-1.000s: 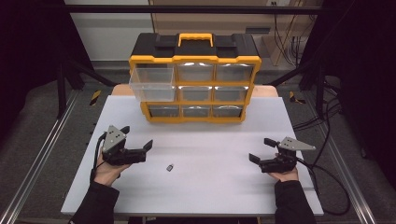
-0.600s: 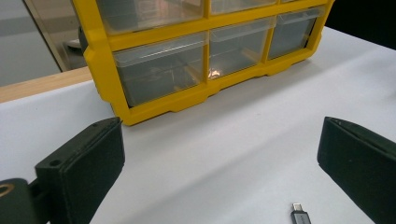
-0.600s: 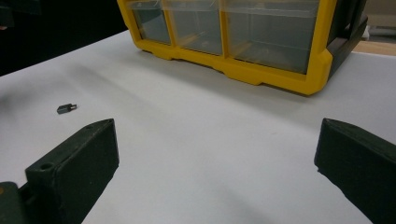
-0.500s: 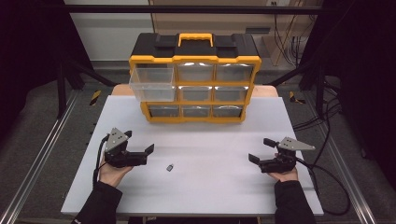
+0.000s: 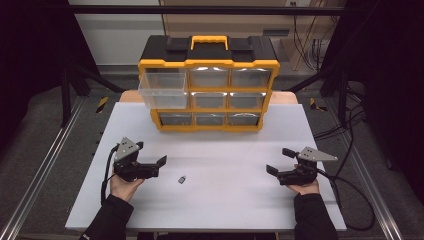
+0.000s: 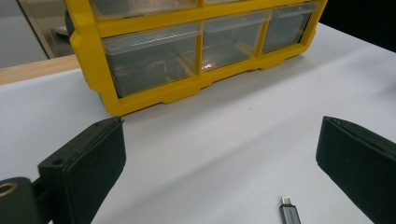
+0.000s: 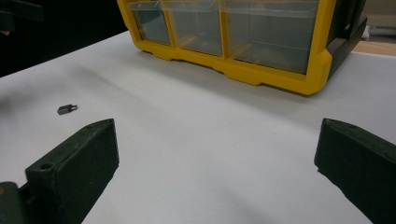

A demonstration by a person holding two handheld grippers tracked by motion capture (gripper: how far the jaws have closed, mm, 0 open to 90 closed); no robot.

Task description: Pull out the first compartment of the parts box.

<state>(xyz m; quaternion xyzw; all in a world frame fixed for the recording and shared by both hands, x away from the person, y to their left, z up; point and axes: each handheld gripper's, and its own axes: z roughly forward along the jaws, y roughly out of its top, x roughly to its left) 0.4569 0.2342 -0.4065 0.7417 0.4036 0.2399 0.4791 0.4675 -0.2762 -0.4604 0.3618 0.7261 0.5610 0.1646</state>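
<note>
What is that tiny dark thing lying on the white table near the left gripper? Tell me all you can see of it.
It looks like a small USB adapter: a short dark grey body, seemingly plastic or metal, with a narrow silvery plug at one end. It lies flat on the white table, alone, touched by nothing. It rests in front of the open left gripper, roughly between its jaws in the left gripper view, and well short of the yellow drawer organizer.
</note>
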